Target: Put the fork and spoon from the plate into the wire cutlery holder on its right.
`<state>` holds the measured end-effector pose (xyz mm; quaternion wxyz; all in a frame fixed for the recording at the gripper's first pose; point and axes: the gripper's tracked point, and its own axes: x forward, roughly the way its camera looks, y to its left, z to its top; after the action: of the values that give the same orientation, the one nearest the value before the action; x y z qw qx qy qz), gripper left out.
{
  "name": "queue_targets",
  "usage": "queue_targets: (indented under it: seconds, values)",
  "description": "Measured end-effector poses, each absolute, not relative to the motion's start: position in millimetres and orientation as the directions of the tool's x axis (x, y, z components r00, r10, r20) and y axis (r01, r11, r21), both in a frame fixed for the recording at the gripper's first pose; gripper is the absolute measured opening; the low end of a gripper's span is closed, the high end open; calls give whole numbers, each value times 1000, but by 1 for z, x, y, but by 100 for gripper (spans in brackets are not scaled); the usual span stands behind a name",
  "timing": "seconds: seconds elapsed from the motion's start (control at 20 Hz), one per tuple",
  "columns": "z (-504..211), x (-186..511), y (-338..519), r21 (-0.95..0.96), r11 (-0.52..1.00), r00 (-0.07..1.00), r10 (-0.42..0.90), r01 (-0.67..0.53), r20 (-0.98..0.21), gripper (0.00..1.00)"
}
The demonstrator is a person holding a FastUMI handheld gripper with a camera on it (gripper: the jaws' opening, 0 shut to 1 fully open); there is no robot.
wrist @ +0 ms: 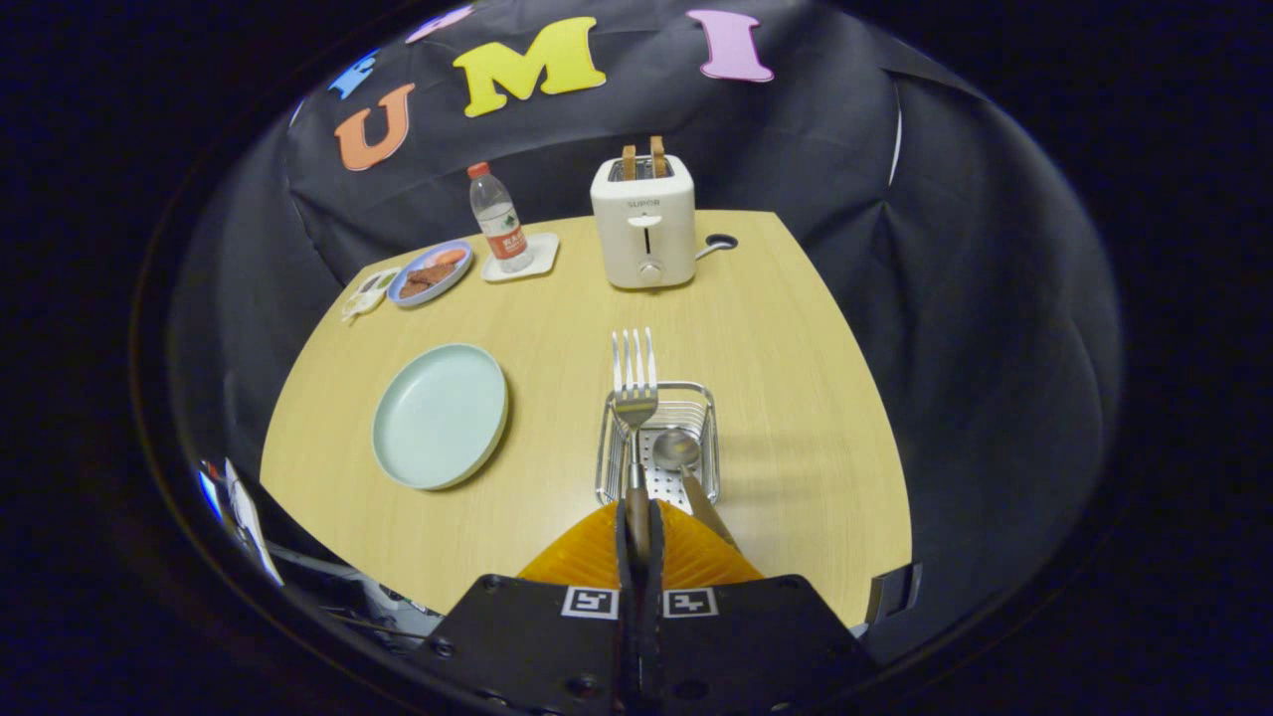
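Black cloth walls close round a light wooden table that takes up the middle of the frame. At bottom centre the gripper has its orange fingers pressed together on the handle of the fork, which stands out ahead of them, tines up toward the top of the frame, over the wire holder. That holder sits just beyond the fingers, right of centre. Inside it lies the spoon, bowl toward the far side, handle slanting back beside the right finger.

Left of the holder, at centre left, the pale green plate is bare — both pieces are off it. So the spoon looks done and the fork is the half left: it is held above the holder, not yet let go, and I judge it needs lowering in and releasing.

Toward upper centre a white toaster holds two slices of toast; its front reads SUPOR. At upper left, a water bottle with a red label too small to read stands on a white coaster, beside a blue plate of food.
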<state>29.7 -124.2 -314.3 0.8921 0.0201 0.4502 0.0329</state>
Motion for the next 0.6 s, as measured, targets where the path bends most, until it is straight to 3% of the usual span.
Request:
queue_targets:
  seconds: [0.05,0.6]
  values:
    - [-315,27,-122,73,997,577,81,-38,-812,6]
    - [-311,18,-128,107,992,527,57,65,-848,9]
